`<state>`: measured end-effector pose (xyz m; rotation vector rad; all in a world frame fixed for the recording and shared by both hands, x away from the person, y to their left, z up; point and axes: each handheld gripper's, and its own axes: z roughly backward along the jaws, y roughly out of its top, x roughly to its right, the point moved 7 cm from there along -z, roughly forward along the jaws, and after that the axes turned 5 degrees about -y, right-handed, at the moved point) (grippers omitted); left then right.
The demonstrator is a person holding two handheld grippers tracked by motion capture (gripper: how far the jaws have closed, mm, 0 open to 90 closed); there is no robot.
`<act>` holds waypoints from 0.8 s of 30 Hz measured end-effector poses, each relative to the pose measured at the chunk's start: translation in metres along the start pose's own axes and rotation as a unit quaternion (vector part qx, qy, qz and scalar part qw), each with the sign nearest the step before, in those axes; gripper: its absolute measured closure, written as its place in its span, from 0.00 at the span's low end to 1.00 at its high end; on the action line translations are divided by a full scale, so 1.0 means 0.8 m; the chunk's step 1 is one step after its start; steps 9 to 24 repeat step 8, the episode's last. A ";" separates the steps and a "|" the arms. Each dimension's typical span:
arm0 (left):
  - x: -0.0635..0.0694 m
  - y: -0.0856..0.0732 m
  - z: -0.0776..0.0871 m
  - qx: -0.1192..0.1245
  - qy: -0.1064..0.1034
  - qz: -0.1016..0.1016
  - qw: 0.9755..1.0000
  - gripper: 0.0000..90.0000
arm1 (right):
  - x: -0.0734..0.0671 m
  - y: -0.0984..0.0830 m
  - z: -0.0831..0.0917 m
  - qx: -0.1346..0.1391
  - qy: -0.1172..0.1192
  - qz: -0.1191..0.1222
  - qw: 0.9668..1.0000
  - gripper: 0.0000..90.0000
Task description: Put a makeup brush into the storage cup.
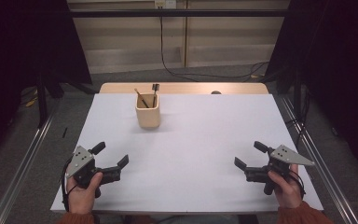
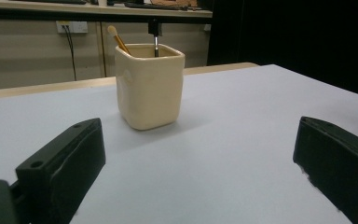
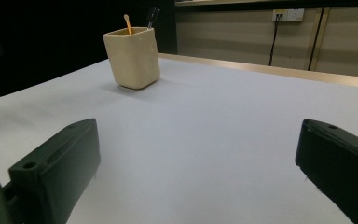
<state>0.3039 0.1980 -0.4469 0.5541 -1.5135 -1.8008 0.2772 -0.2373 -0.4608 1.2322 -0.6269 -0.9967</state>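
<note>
Item: cream holder [image 1: 148, 115], upright on the white surface [image 1: 200, 140] toward 11 o'clock, long axis vertical, mouth up; a wooden-handled brush [image 1: 141, 98] leaned toward 10 o'clock, a dark-handled brush [image 1: 155, 93] stood near vertical. Left hand-held gripper [image 1: 113, 155] at 7 o'clock and right hand-held gripper [image 1: 249, 155] at 5 o'clock, each with jaws wide and empty, well apart from the holder.
</note>
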 end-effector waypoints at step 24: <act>0.003 -0.005 -0.005 -0.010 -0.008 0.001 1.000 0.02 | 0.001 0.000 -0.003 0.001 0.000 -0.001 1.000 0.00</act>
